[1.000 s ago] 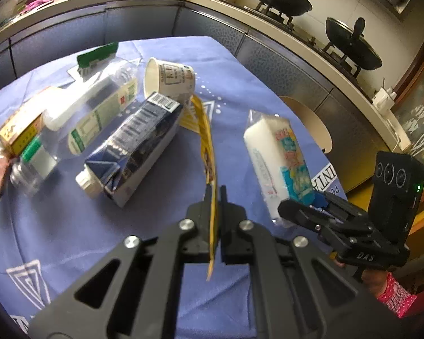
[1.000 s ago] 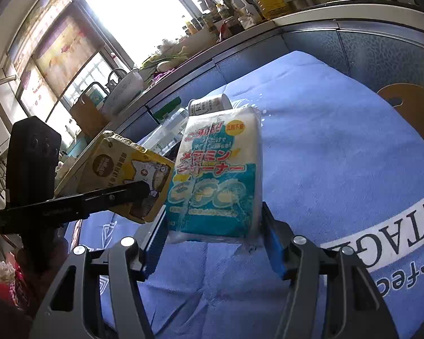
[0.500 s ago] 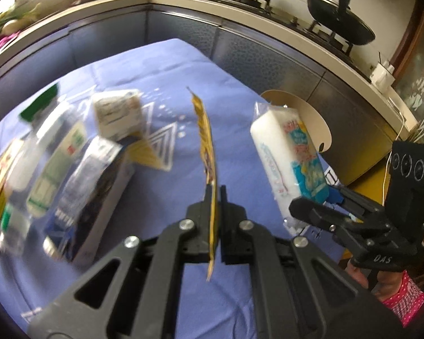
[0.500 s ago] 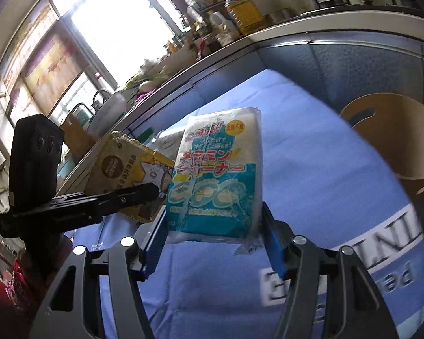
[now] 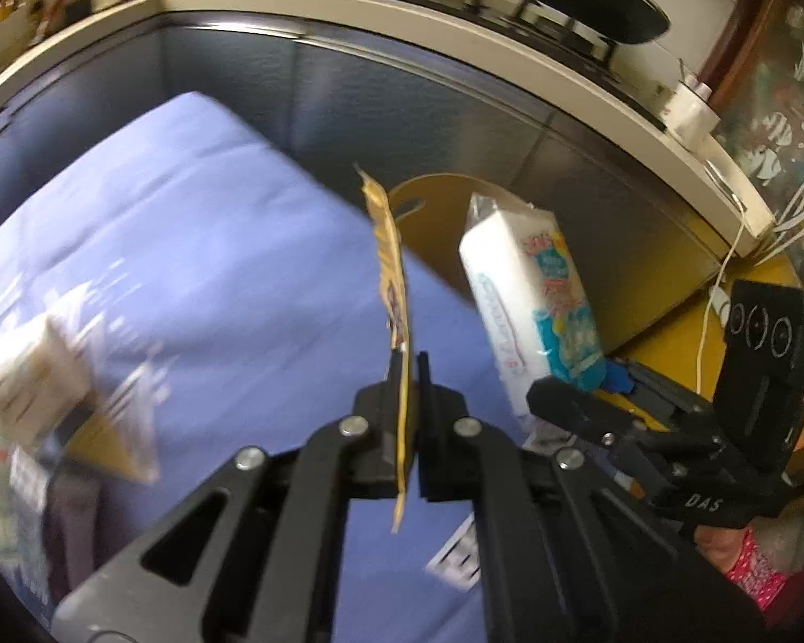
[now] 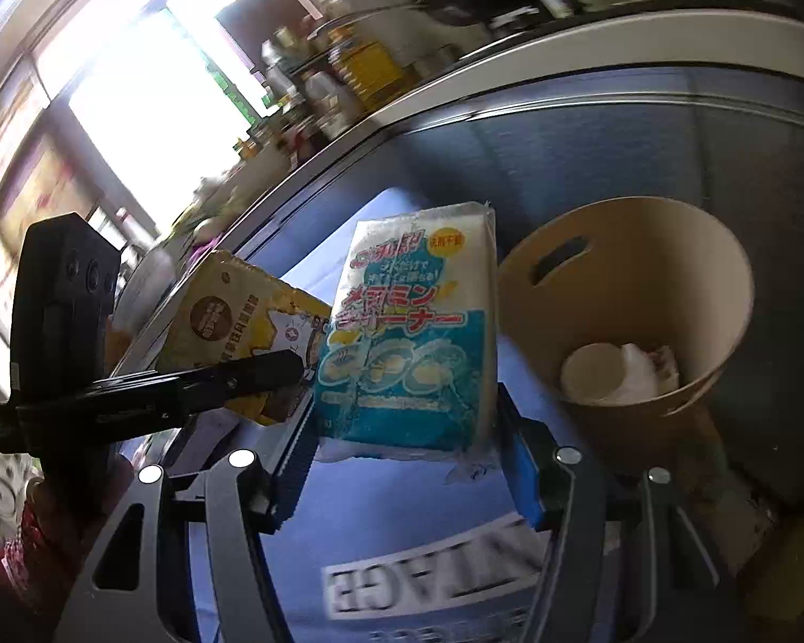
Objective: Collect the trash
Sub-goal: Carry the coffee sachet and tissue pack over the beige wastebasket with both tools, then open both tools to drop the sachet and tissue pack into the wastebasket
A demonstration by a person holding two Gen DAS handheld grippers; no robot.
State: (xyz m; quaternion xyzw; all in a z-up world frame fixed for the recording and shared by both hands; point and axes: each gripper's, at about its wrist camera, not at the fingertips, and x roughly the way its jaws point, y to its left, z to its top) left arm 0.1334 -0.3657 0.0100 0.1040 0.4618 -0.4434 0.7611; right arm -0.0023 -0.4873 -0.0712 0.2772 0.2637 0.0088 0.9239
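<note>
At inspection the left gripper (image 5: 408, 369) pinched a yellow wrapper (image 5: 388, 262) edge-on and the right gripper (image 6: 402, 461) clamped a sponge pack (image 6: 410, 332), both held clear above the counter (image 5: 187, 246), evidently for dropping into the nearby bin (image 6: 643, 289).

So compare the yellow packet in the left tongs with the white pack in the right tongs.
The yellow packet is thin and flat, edge-on in the left wrist view; the white pack is a thick block. The left tongs pinch the packet nearly shut; the right tongs are spread wide around the pack. Both are held aloft near the tan bin.
</note>
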